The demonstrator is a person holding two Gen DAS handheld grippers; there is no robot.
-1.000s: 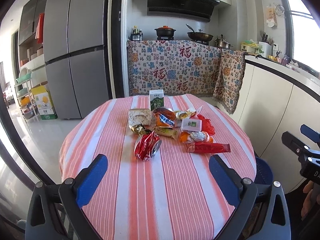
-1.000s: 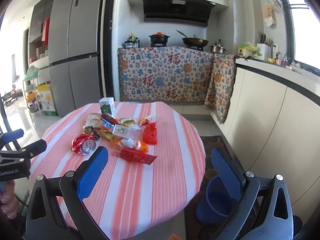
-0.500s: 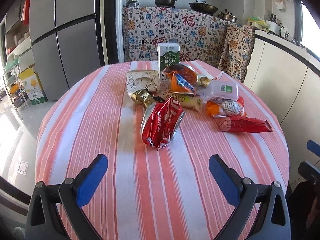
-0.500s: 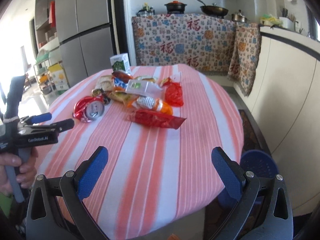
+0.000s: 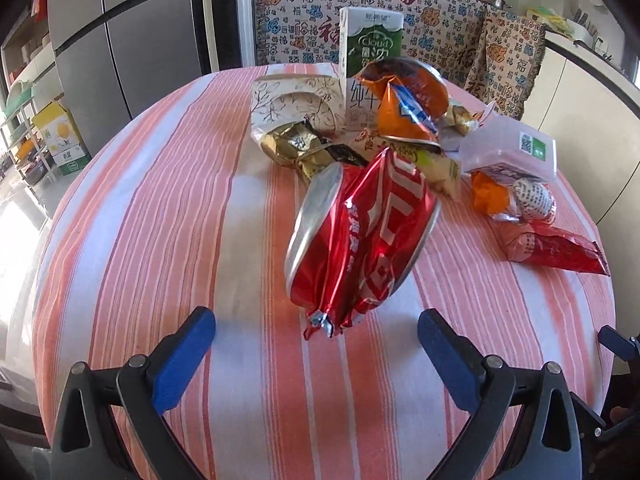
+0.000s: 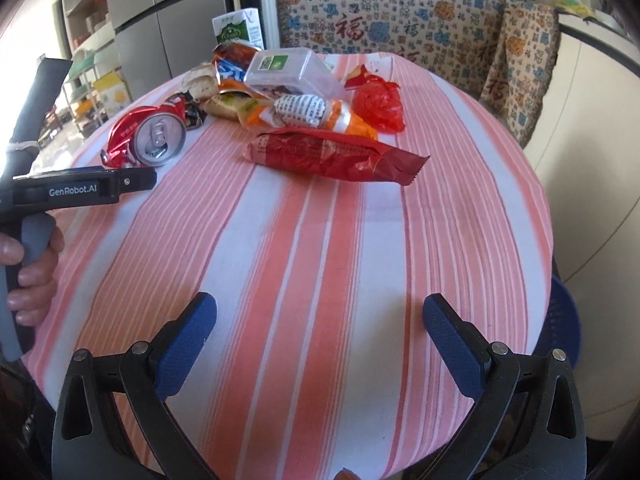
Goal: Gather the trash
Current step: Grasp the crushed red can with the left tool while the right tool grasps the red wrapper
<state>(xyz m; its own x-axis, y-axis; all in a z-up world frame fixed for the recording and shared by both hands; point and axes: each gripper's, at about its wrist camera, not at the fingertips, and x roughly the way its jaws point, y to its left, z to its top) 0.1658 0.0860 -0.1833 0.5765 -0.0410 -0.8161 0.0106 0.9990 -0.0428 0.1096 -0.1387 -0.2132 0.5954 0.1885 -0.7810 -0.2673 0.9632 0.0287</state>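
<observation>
A pile of trash lies on a round table with a red-and-white striped cloth [image 5: 160, 200]. A crushed red can [image 5: 360, 236] lies nearest, just ahead of my open, empty left gripper [image 5: 316, 344]. It also shows in the right wrist view [image 6: 148, 136]. Behind it are a gold wrapper [image 5: 296, 146], an orange snack bag [image 5: 404, 100], a green milk carton [image 5: 370, 52] and a clear plastic box [image 6: 292, 70]. A long red wrapper [image 6: 332, 154] lies ahead of my open, empty right gripper [image 6: 320, 332], with a red plastic bag [image 6: 378, 106] behind it.
A blue bin [image 6: 560, 332] stands on the floor at the table's right edge. A grey fridge [image 5: 120, 40] stands at the back left. A patterned cloth [image 5: 400, 8] covers the counter behind. White cabinets [image 5: 592, 120] run along the right. The left gripper's body [image 6: 80, 190] shows in the right wrist view.
Both grippers have moved forward and down over the table toward the trash. The left one has closed in on the crushed red can. Both stay open.
</observation>
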